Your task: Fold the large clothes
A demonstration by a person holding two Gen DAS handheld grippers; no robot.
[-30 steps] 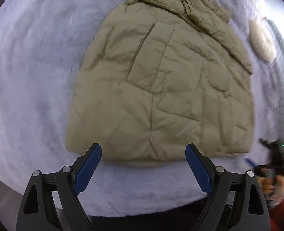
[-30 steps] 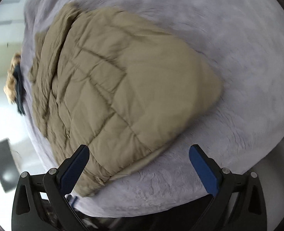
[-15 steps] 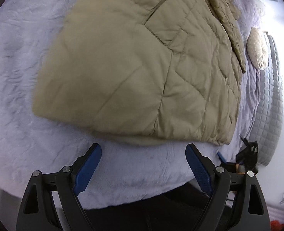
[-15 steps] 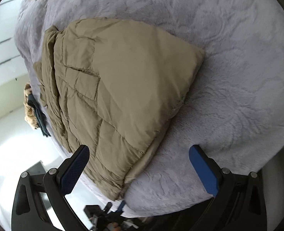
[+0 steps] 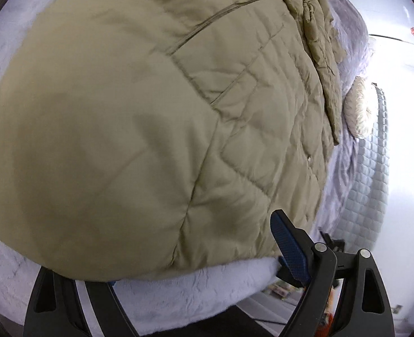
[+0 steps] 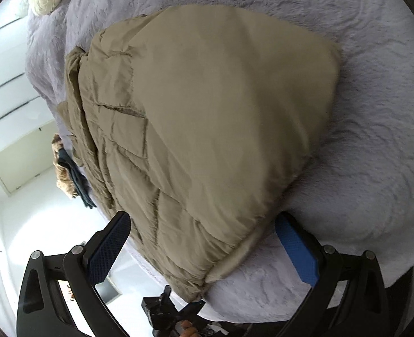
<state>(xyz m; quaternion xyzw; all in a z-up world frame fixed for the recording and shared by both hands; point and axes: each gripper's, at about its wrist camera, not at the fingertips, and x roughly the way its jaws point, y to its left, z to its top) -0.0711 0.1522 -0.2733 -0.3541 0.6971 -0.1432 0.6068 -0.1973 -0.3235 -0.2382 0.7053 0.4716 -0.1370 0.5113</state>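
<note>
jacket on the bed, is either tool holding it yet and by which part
Nothing is held. Both tools are open, each straddling the bottom hem of the jacket: the left tool near one corner, the right tool near the other.

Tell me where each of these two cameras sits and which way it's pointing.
Left wrist: rides the left tool, low at the bed's edge, facing the tan quilted jacket; one blue pad shows, the other hidden under the hem.
Right wrist: rides the right tool, above the jacket's corner, looking down; both pads show, open.
Shared: jacket, lavender bedspread, cream pillow.
</note>
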